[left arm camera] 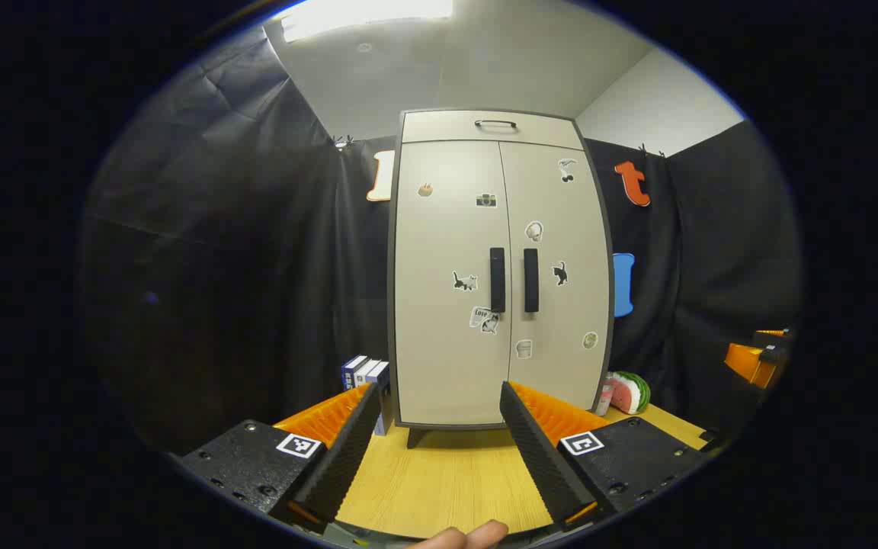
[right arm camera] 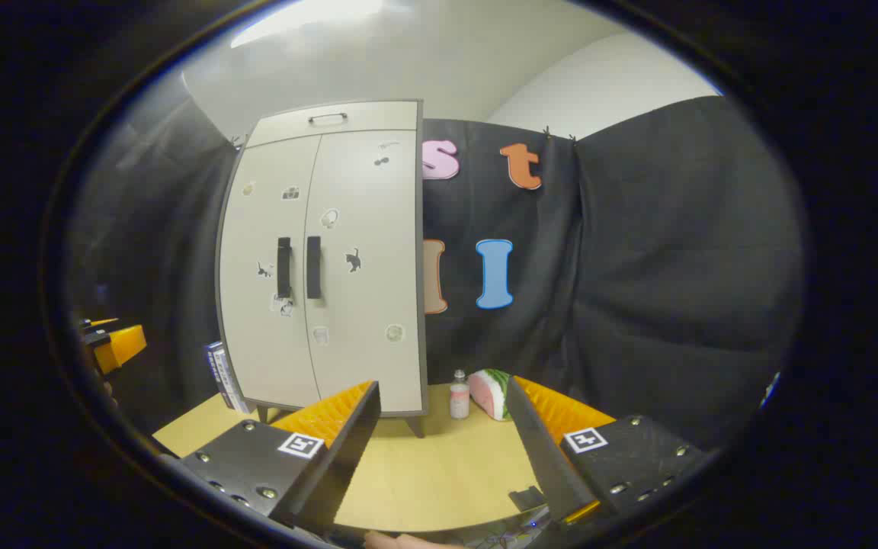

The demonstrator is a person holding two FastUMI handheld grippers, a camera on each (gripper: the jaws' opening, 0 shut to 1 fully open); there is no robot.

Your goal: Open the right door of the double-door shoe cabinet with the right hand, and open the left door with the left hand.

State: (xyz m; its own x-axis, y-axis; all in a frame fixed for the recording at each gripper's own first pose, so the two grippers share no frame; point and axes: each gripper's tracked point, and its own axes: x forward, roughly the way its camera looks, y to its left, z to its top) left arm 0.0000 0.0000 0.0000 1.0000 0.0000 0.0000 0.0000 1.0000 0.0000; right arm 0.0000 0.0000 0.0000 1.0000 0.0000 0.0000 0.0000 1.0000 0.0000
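You are at the very start: both doors of the shoe cabinet (left arm camera: 500,267) sit closed on the wooden table (left arm camera: 447,480), and neither gripper touches anything. Your left gripper (left arm camera: 439,450) faces the cabinet squarely, fingers spread wide and holding nothing. Your right gripper (right arm camera: 443,450) is likewise spread and empty, and it points past the cabinet's right side. The right door comes first, so swing your right gripper leftward onto the right door handle (right arm camera: 313,267), a dark vertical bar just beside the left door handle (right arm camera: 283,267); close on one only. The books (left arm camera: 366,374) stand against the cabinet's left side; a small bottle (right arm camera: 459,396) and watermelon slice (right arm camera: 494,393) sit to its right, near the door's swing path.
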